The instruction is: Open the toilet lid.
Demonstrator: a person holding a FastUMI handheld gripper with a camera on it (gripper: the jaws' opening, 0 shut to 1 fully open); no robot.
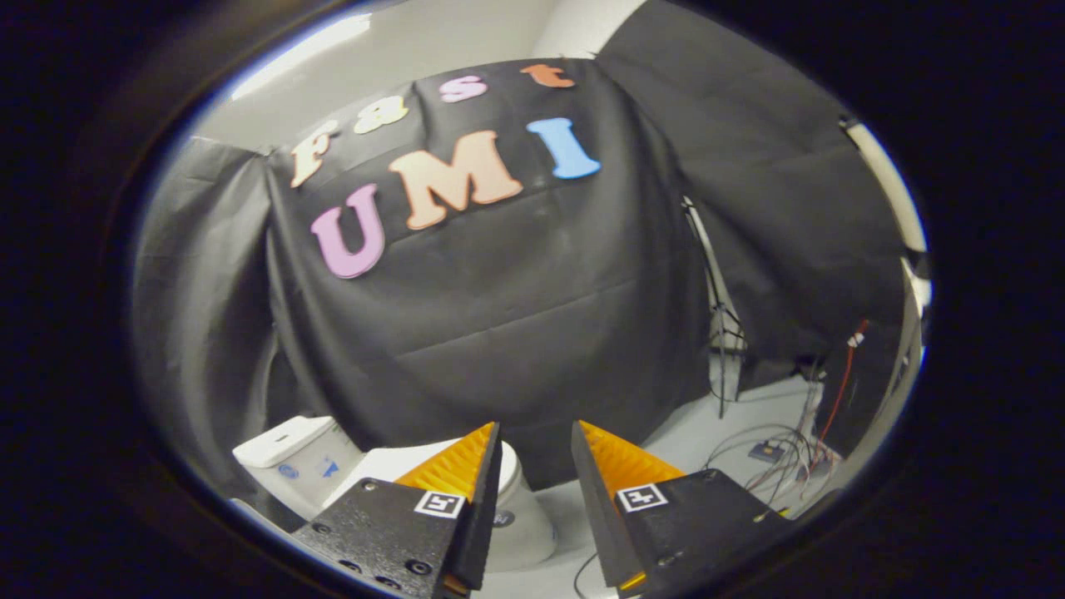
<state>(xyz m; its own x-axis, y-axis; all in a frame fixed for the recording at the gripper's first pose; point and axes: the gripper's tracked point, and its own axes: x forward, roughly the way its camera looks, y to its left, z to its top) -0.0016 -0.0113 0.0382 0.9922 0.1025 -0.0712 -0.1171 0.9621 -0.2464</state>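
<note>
Hovering above the floor (699, 437), tongs (537, 437) are parted w/ a clear gap btwn the fingers, gripping nothing. Just beyond & below the left finger sits the white toilet (520, 524), lid (391, 462) down; its tank (287, 453) is to the left. Farther right, loose cables (778, 466) lie on the floor near a thin stand (722, 333). Black cloth wall (532, 308) hangs behind.

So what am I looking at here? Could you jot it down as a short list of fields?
setting: booth hung with black cloth
toilet: white toilet low down, partly behind the jaws
tank: white tank beside the bowl
lid: looks closed, hard to tell
gripper: jaws open, holding nothing, above the toilet
floor: pale floor with loose cables and a thin stand
</note>
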